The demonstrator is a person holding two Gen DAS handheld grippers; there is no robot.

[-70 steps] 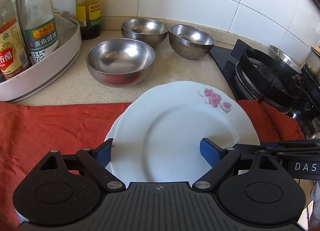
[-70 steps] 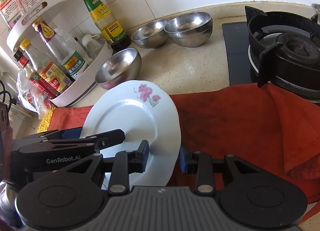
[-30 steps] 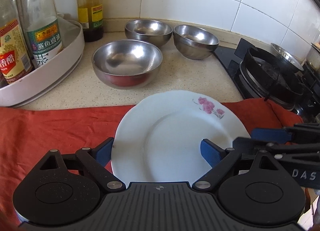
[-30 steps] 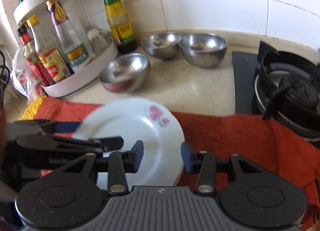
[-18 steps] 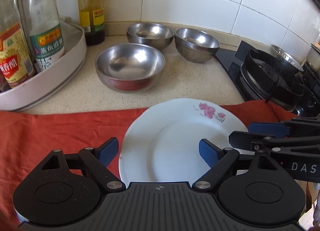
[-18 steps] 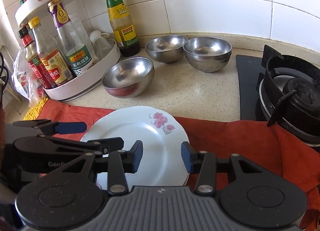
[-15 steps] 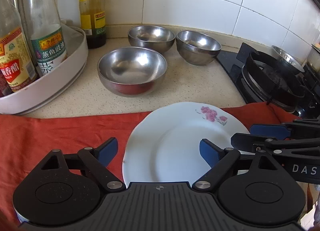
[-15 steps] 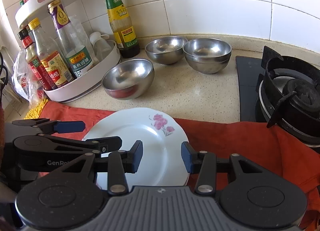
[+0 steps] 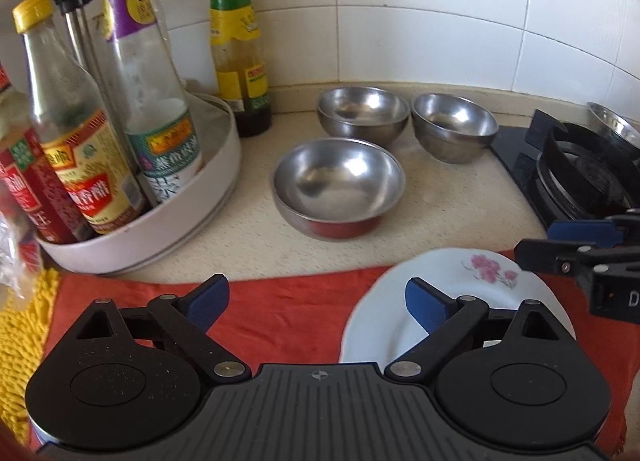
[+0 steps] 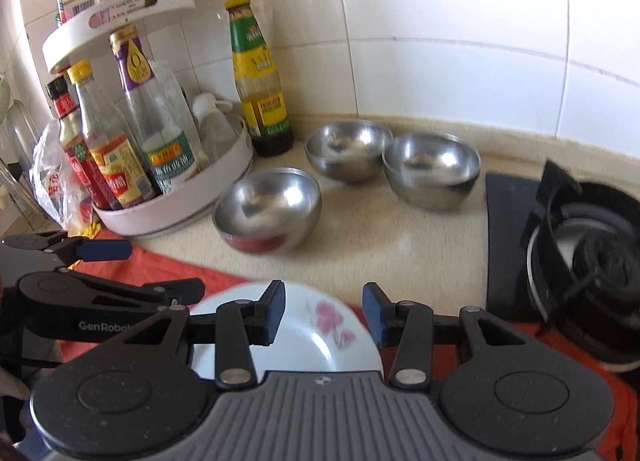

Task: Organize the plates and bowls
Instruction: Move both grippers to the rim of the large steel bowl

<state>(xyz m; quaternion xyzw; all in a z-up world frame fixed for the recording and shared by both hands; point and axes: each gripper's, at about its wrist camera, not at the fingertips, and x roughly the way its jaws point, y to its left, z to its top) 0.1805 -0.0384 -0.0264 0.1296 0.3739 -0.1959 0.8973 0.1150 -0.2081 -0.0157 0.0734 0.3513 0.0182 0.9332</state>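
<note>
A white plate with a pink flower [image 9: 460, 289] [image 10: 304, 337] lies flat on the red cloth [image 9: 288, 313]. My left gripper [image 9: 316, 301] is open and empty, to the left of the plate, its right finger over the plate's left part. My right gripper [image 10: 324, 313] is open and empty, above the plate's far edge. Steel bowls stand on the counter beyond the cloth: a near one [image 9: 338, 187] [image 10: 268, 209], a stacked pair at the back [image 9: 362, 113] [image 10: 348, 151], and one at the right [image 9: 454, 131] [image 10: 432, 169].
A white two-tier turntable [image 9: 168, 217] [image 10: 180, 213] with sauce bottles stands at the left. A green-capped bottle [image 9: 238, 45] [image 10: 260, 85] stands by the tiled wall. The gas stove [image 9: 588, 177] [image 10: 580, 253] is at the right. A yellow mat [image 9: 20, 341] lies at the far left.
Both grippers let go of the plate, which now lies on the cloth. Both have pulled back and risen; the left one has swung left, so the plate sits to its right.
</note>
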